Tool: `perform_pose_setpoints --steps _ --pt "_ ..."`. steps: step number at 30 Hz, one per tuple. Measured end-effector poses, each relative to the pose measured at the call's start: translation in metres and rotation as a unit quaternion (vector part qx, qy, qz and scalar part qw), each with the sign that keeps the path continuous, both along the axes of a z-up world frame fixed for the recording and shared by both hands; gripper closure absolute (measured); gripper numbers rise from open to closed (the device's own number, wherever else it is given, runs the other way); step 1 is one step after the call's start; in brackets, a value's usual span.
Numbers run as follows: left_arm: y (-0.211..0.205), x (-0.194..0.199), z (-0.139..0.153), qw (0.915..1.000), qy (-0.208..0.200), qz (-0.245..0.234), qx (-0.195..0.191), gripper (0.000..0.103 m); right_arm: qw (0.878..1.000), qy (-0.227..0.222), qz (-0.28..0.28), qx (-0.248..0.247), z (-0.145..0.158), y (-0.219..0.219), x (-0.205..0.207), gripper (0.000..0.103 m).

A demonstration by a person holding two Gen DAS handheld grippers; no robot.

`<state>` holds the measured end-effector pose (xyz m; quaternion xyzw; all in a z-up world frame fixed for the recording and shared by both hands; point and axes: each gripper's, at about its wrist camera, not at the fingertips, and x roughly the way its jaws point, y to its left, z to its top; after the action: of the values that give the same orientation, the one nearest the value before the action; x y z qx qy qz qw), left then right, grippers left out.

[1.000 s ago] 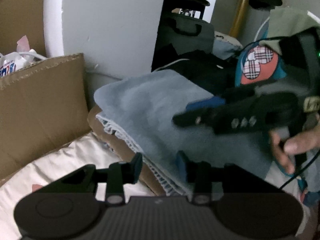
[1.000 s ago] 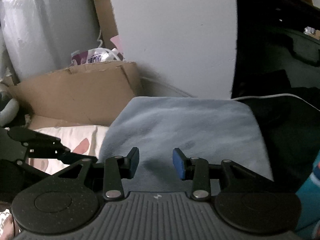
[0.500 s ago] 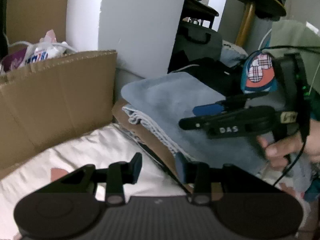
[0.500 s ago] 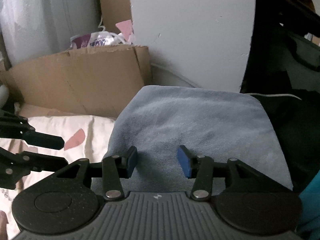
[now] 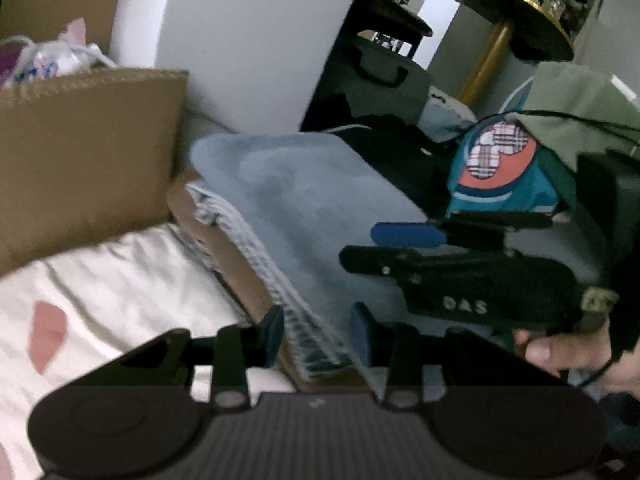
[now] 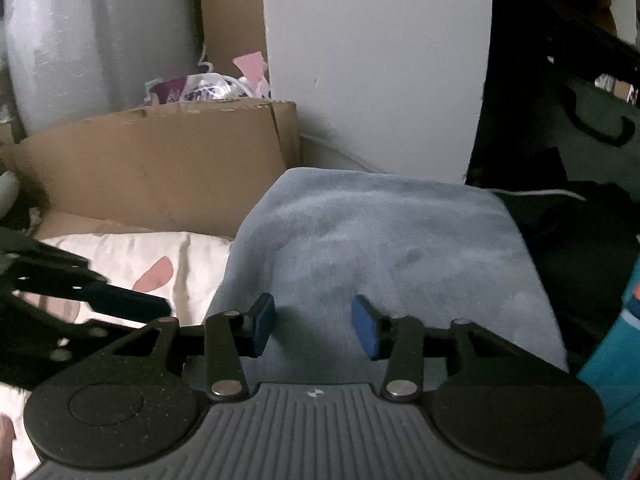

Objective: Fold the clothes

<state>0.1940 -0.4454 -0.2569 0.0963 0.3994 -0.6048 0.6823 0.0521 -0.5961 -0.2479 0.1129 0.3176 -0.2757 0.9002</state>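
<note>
Folded blue cloth (image 5: 304, 216) lies dead ahead of the left tongs (image 5: 316, 330) in the left wrist view, topping a stack of folded layers whose striped white edges and brown layer run right down between the two fingers. Those fingers stand partly apart, and the stack's edge sits in the gap, but whether the pads press on it I cannot tell through the blur. To the left of the tongs spreads a white sheet with pink spots (image 5: 100, 288), and beyond it a cardboard box (image 5: 88, 152). Off to the right, the right tongs (image 5: 400, 246) hover over the blue cloth, a hand (image 5: 576, 354) wrapped around their grip, with a teal item bearing a plaid patch (image 5: 500, 172) behind them. Over to the right wrist view now: the right tongs (image 6: 314, 330) hang above the near part of the blue cloth (image 6: 384, 240), jaws partly open, nothing caught between them, the cloth flat beneath. To their left the left tongs (image 6: 132, 304) reach in dark and blurred over the white sheet (image 6: 132, 256), with the cardboard box (image 6: 160, 172) further ahead. A white panel (image 6: 376, 64) stands beyond the cloth, and dark clothing (image 6: 580, 232) lies piled to the right.
</note>
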Motion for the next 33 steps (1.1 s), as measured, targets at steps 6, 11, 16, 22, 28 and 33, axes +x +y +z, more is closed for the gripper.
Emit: perform_pose_setpoints --steps 6,11,16,22,28,33 --pt "-0.005 -0.010 -0.008 0.9989 0.043 -0.009 0.013 0.063 0.999 -0.014 -0.017 -0.023 0.010 0.006 -0.045 0.055" --pt "-0.005 -0.011 -0.014 0.9981 0.058 0.001 0.022 0.063 0.997 -0.014 -0.066 -0.042 0.013 0.000 -0.082 0.055" --pt "0.000 -0.012 -0.020 0.9951 0.095 -0.003 0.030 0.064 0.990 -0.013 -0.133 -0.045 0.008 -0.011 -0.120 0.055" --pt "0.002 -0.016 -0.026 0.9918 0.124 -0.011 0.031 0.071 0.977 -0.026 -0.210 -0.004 -0.014 -0.030 -0.153 0.055" --pt "0.007 -0.012 -0.021 0.9901 0.138 -0.010 0.020 0.083 0.964 -0.066 -0.252 0.054 -0.031 -0.047 -0.167 0.055" --pt "0.008 -0.014 -0.020 0.9918 0.124 -0.016 0.025 0.085 0.948 -0.099 -0.273 0.127 -0.052 -0.064 -0.176 0.055"
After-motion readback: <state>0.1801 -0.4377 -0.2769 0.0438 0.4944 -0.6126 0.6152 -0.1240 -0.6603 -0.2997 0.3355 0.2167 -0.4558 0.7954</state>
